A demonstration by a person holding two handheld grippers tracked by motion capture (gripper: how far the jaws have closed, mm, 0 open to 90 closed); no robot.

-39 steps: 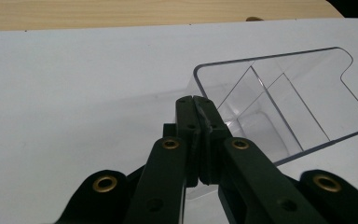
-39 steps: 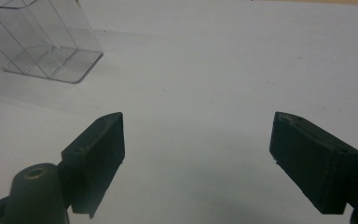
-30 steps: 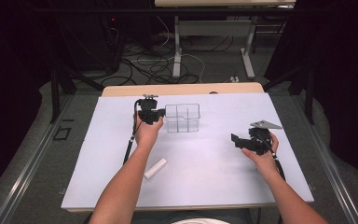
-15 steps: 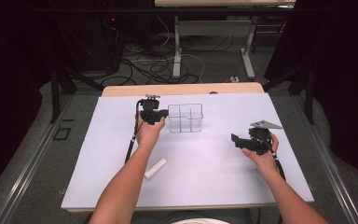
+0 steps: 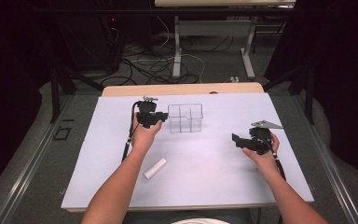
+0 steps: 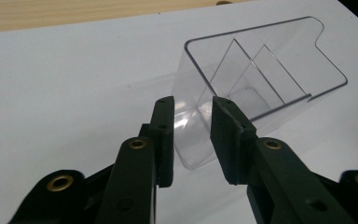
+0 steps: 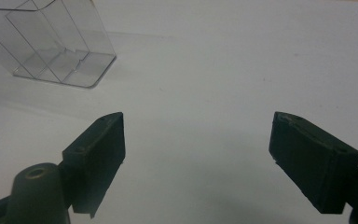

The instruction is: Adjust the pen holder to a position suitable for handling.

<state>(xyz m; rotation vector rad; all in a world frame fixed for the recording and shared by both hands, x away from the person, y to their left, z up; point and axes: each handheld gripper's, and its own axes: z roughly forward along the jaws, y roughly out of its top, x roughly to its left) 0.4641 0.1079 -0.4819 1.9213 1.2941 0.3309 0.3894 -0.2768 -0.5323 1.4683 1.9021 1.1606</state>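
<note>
Clear organizer (image 5: 185, 118): a see-through plastic box with inner dividers forming several compartments, its top open, one rim edge stepped; it stands upright toward the far middle of the bench (image 5: 205, 186), nothing visible inside it.
Left gripper (image 6: 193, 126): right at the organizer's left wall; its jaws have just been opening and now stand slightly apart, with the box's near corner seen in the gap, pads not pressing on it.
Right gripper (image 7: 196, 158): jaws spread wide with only bare bench surface between them; it sits well apart from the organizer, on the right side of the bench.
White cylinder (image 5: 155, 168): a short white tube lying on its side on the near left part of the bench, beside the left forearm, well apart from the organizer.
In the way: nothing lies between the organizer and either gripper.
Bench surface: plain white sheet, with a wooden edge (image 5: 182, 89) along the far side.
Beyond the bench: cables (image 5: 168, 65) on the floor and the legs of another table (image 5: 177, 46).
</note>
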